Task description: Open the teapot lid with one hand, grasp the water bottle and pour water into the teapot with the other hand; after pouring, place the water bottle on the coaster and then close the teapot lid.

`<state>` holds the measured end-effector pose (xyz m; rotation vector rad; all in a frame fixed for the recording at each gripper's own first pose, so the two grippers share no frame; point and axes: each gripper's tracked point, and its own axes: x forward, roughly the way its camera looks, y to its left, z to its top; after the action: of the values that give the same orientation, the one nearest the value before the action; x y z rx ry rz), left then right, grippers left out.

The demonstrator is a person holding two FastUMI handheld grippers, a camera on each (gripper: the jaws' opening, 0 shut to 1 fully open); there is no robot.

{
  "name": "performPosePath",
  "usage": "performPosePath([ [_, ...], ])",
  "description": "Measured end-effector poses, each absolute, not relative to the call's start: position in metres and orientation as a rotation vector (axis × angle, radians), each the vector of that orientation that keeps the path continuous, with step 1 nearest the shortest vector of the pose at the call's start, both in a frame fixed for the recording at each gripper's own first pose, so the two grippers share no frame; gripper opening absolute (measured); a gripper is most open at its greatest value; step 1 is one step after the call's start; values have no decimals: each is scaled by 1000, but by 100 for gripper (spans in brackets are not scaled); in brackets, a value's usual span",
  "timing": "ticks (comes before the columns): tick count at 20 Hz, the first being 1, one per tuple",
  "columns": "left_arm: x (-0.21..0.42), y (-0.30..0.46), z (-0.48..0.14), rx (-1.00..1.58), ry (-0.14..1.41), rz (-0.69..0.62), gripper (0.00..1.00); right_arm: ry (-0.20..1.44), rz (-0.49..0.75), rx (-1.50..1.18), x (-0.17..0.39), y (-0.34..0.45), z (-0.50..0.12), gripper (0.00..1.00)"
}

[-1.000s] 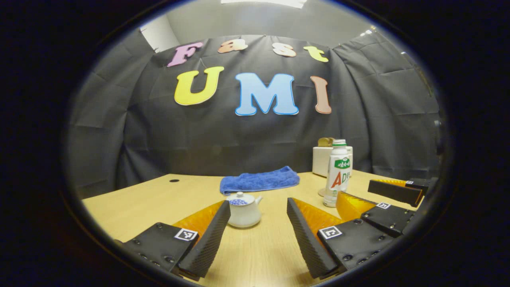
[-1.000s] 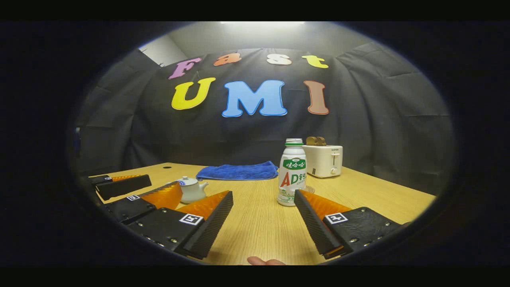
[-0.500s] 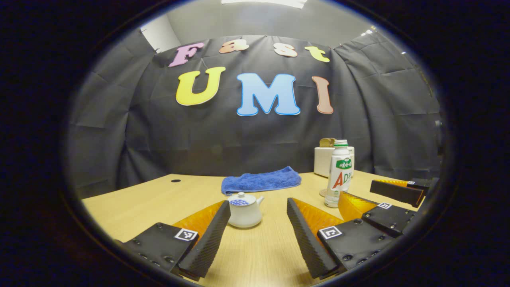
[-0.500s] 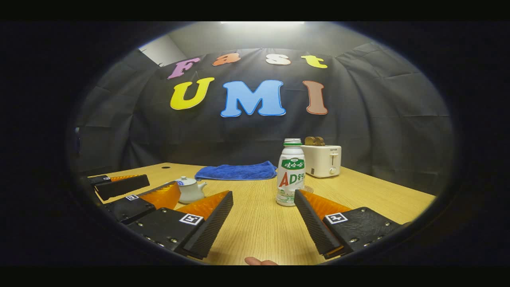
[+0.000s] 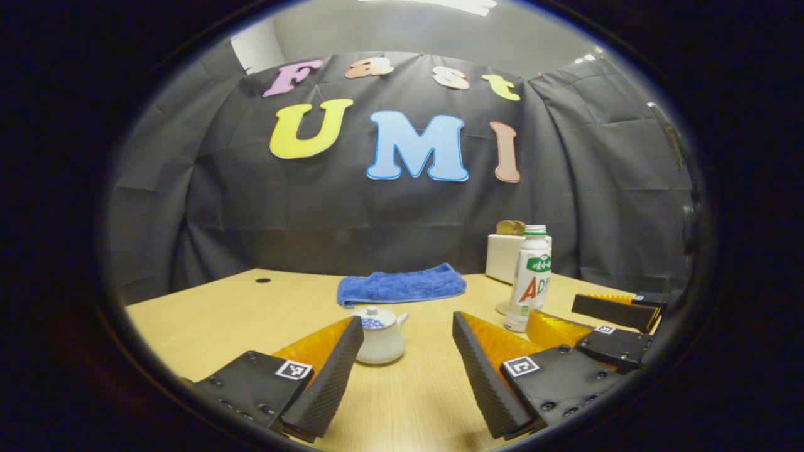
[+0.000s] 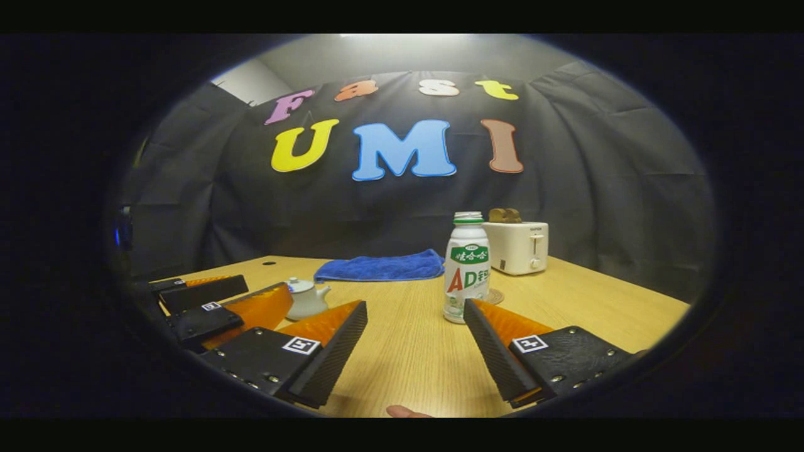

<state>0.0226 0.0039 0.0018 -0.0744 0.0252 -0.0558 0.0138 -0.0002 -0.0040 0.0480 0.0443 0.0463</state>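
In the left gripper view, the left gripper (image 5: 407, 326) has its fingers spread wide, with the small white ceramic teapot (image 5: 379, 335) standing low in the frame's centre, just beyond the left fingertip, lid on. In the right gripper view, the right gripper (image 6: 414, 312) is likewise spread, and the white plastic water bottle (image 6: 467, 269) stands upright just beyond its right fingertip, on the light wooden table (image 6: 408, 358).

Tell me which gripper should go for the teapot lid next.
Left. The left gripper is open with the teapot just ahead between its fingers, lid on. The right gripper faces the water bottle.
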Motion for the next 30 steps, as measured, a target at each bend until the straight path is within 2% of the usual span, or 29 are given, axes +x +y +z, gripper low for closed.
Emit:
performPosePath([
  [3, 43, 18, 7, -88, 35, -46, 89, 49, 45, 59, 18, -4, -3, 95],
  [4, 50, 23, 9, -79, 30, -37, 100, 46, 46, 58, 19, -4, 0, 95],
  [5, 57, 25, 11, -66, 30, -35, 92, 42, 47, 55, 20, -5, 2, 95],
  [6, 65, 25, 8, -48, 33, -37, 100, 38, 49, 51, 20, -5, 4, 95],
  [18, 128, 48, -21, 9, 135, 21, 98, 32, 58, 29, 19, -8, 10, 95],
  [19, 129, 50, -21, 16, 131, 25, 90, 36, 60, 31, 19, -8, 8, 95],
  [20, 131, 50, -21, 19, 131, 24, 98, 39, 64, 36, 18, -8, 9, 95],
  [23, 135, 46, -29, 12, 173, -6, 86, 36, 71, 43, 17, -9, 13, 95],
  [24, 137, 44, -28, 10, 172, -17, 76, 30, 69, 41, 16, -9, 16, 95],
  [25, 138, 43, -28, 12, 175, -25, 75, 24, 69, 39, 15, -10, 18, 95],
  [26, 137, 42, -27, 18, 174, -27, 65, 20, 66, 37, 14, -11, 20, 95],
  [27, 138, 39, -28, 30, 175, -33, 60, 16, 63, 34, 13, -12, 21, 95],
  [28, 138, 38, -26, 50, 169, -30, 63, 13, 59, 30, 13, -14, 22, 95],
  [29, 142, 42, -25, 65, 151, -16, 60, 10, 56, 28, 14, -15, 22, 95],
  [30, 154, 42, -26, 69, 145, -8, 41, 10, 52, 24, 14, -17, 22, 95],
])
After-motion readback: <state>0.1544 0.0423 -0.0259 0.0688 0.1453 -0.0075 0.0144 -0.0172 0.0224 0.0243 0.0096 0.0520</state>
